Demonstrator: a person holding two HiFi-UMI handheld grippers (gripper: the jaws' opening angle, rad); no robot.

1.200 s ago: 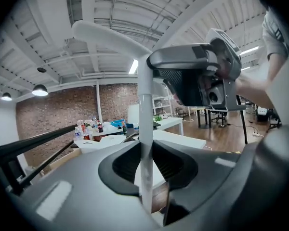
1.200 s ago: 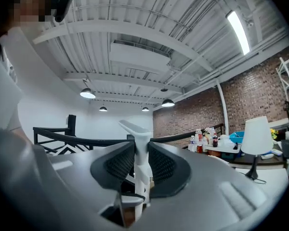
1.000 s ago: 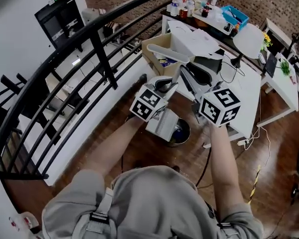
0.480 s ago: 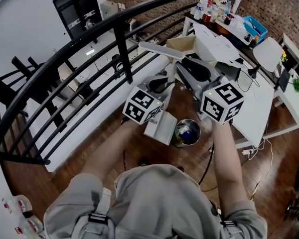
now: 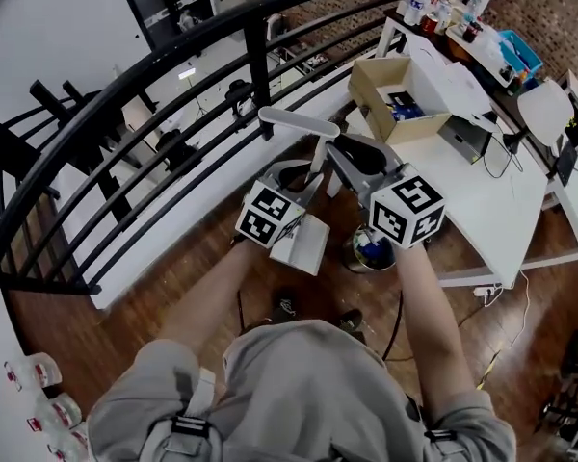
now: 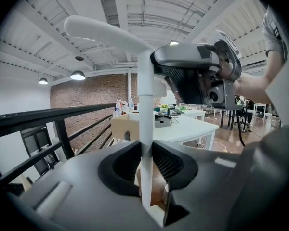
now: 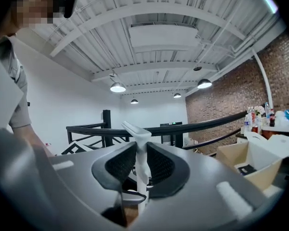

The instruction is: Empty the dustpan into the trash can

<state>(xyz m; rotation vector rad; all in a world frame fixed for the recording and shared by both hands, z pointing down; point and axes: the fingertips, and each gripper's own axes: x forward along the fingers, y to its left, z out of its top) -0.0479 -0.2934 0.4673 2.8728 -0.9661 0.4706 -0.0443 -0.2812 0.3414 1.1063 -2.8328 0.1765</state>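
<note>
The white dustpan hangs by its long handle (image 5: 291, 120), its pan (image 5: 303, 243) low between my arms and just left of the round metal trash can (image 5: 370, 248) on the floor. My left gripper (image 5: 308, 173) is shut on the handle's upright shaft (image 6: 145, 129). From the right, my right gripper (image 5: 339, 157) also holds the handle (image 7: 140, 153); its jaws have just been closing with the handle between them, and the pads now press on it. The handle's curved top (image 6: 103, 30) rises above both grippers. The can holds blue and dark rubbish.
A black metal railing (image 5: 173, 75) runs across the far side, with a drop behind it. A white table (image 5: 462, 176) carrying a cardboard box (image 5: 390, 89) stands to the right, close to the can. Cables (image 5: 482, 292) trail on the wooden floor.
Both grippers have shifted with the dustpan and sunk a little. The pan, which overlapped the trash can a second ago, now hangs to its left with the can's opening uncovered.
</note>
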